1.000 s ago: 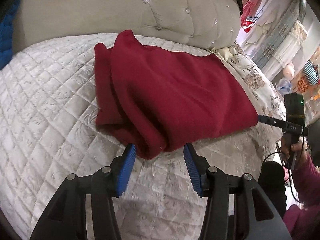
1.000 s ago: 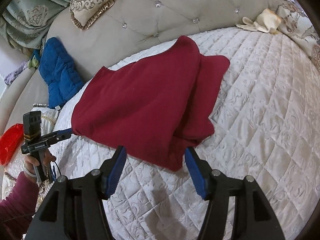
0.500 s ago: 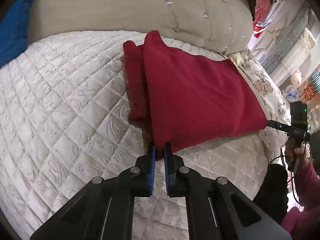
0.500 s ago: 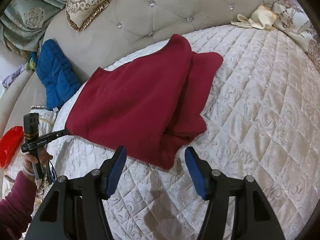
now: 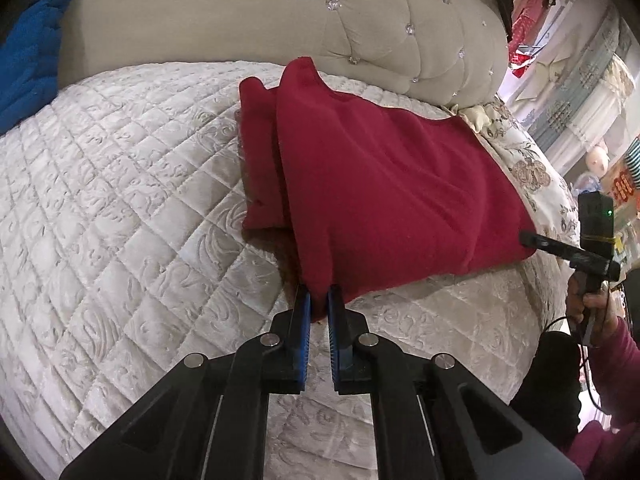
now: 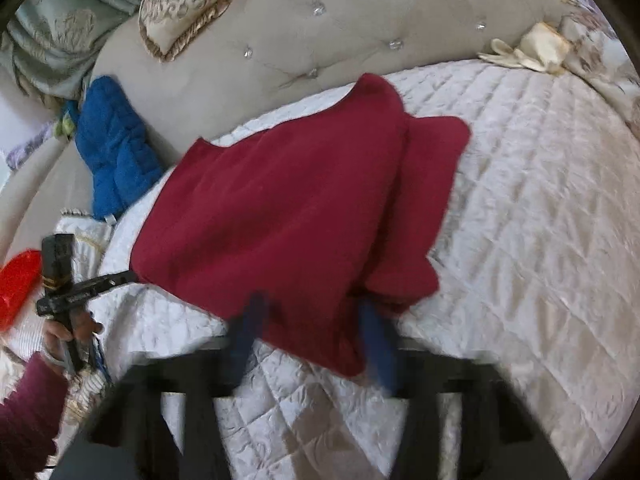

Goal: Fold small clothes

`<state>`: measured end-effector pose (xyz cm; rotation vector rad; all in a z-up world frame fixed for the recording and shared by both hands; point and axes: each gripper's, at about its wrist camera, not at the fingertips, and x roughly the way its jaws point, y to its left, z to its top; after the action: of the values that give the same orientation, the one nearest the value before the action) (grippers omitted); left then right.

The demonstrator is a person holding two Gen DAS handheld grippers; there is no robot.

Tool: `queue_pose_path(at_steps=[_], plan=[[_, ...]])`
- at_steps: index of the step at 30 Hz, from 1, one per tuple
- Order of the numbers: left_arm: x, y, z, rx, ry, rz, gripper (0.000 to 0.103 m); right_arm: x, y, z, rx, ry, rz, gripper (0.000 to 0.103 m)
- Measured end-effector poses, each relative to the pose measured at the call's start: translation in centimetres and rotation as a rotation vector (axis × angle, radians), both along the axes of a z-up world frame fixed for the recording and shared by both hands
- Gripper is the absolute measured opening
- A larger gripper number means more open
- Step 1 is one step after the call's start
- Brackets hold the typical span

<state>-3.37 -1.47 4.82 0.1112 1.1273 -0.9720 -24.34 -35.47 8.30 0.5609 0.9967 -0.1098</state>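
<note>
- Blue-padded and black-framed, the left gripper (image 5: 319, 304) is nearest in its own view, its two pads pinched narrow on a corner of the dark red knitted garment (image 5: 384, 184), which pulls up off the bed at that corner.
- In the right wrist view, the right gripper (image 6: 312, 340) is blurred by motion; its blue fingers (image 6: 244, 344) stand wide apart on either side of the near hanging corner of the dark red knitted garment (image 6: 288, 216), and I cannot tell whether they touch it.
- The garment lies across the white quilted satin bedcover (image 5: 120, 200), doubled over, with a narrower red layer showing beside the main panel along one edge.
- Off to one side of the left wrist view, the other handheld gripper (image 5: 592, 248), black with a small green light, reaches to the far corner of the garment; the hand holding it wears a magenta sleeve (image 5: 612, 364).
- Beyond the garment rises the beige tufted headboard (image 5: 280, 20) with crystal buttons.
- A bright blue quilted cushion (image 6: 112, 148) leans against it at the left of the right wrist view.
- A cream patterned pillow with fringed trim (image 6: 200, 4) rests on top of the headboard.
</note>
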Motion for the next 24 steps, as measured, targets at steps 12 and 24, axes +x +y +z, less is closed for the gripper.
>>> queue_pose_path(at_steps=[12, 24], plan=[[-0.2, 0.5, -0.7, -0.023, 0.053, 0.046, 0.000, -1.8, -0.9, 0.5, -0.048, 0.064, 0.003, 0.012], [0.9, -3.2, 4.7, -0.033, -0.075, 0.120, 0.010, 1.3, -0.7, 5.2, -0.081, 0.001, -0.022, 0.049]])
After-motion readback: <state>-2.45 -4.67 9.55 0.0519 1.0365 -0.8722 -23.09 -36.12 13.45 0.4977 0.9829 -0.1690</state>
